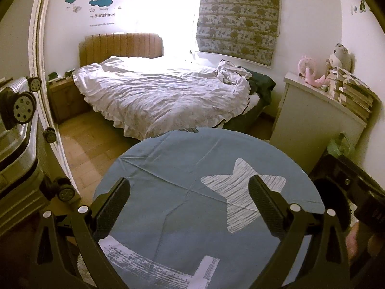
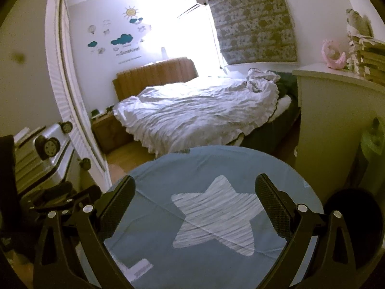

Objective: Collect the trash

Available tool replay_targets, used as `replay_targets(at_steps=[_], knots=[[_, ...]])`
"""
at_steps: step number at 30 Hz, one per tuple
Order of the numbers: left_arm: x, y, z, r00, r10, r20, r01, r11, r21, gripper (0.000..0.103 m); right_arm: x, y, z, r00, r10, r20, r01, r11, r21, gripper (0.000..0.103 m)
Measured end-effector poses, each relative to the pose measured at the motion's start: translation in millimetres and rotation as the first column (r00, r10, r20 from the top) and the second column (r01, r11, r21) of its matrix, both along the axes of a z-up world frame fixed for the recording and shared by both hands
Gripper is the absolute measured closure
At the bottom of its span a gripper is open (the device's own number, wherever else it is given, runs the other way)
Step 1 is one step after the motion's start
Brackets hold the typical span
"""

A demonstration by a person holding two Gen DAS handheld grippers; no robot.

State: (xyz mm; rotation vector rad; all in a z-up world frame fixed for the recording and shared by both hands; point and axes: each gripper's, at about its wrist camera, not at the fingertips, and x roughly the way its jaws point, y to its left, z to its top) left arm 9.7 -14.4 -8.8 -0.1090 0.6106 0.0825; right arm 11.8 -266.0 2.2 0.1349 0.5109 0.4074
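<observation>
L claw (image 1: pixel 189 207) and R claw (image 2: pixel 195 204) both spread wide, empty, low in frame over round blue tabletop (image 1: pixel 168 159) w/ white star print (image 1: pixel 240 192). No trash visible on it. Bed (image 1: pixel 156 91) w/ white duvet at center, suitcase (image 1: pixel 16 125) far left, white dresser (image 1: pixel 320 115) at right.

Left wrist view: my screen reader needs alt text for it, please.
An open claw hovers over a round blue table with a white star, holding nothing. Beyond lie an unmade white bed, a suitcase at left and a white cabinet at right.
</observation>
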Motion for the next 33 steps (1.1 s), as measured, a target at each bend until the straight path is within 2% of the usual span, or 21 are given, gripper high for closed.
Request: replay_targets(at_steps=[8, 13, 18, 21, 24, 26, 33], knots=[[-0.7, -1.3, -0.9, 1.000, -0.001, -0.004, 0.001, 1.000, 0.007, 0.005, 0.5, 0.1, -2.5, 1.000, 0.000, -0.005, 0.000, 1.000, -0.002, 0.005], [-1.6, -3.7, -0.4, 1.000, -0.016, -0.008, 0.016, 1.000, -0.017, 0.005, 0.5, -0.2, -3.4, 1.000, -0.002, -0.008, 0.002, 1.000, -0.001, 0.005], [0.4, 4.1, 1.2, 0.998, -0.067, -0.018, 0.065, 0.992, -0.107, 0.005, 1.4, -1.0, -4.9, 1.000, -0.006, -0.008, 0.006, 1.000, 0.002, 0.005], [3.3, 7.8, 1.5, 0.997, -0.068, -0.029, 0.064, 0.989, -0.130, 0.005, 0.9, -1.6, -6.0, 1.000, -0.007, -0.006, 0.007, 1.000, 0.000, 0.005], [4.2, 8.3, 1.1, 0.998, -0.046, -0.045, 0.040, 0.992, -0.118, 0.005, 0.9, -2.1, -6.8, 1.000, -0.008, -0.009, 0.008, 1.000, 0.000, 0.005], [1.0, 5.5, 0.1, 0.999, -0.006, -0.050, 0.002, 0.997, -0.077, 0.005, 0.4, -1.4, -7.7, 1.000, -0.010, -0.015, 0.010, 1.000, 0.002, 0.005], [-5.3, -0.7, 3.1, 0.999, -0.042, -0.012, 0.041, 0.996, -0.077, 0.005, -2.9, 1.8, -7.8, 1.000, -0.008, -0.026, 0.008, 1.000, -0.001, 0.005]])
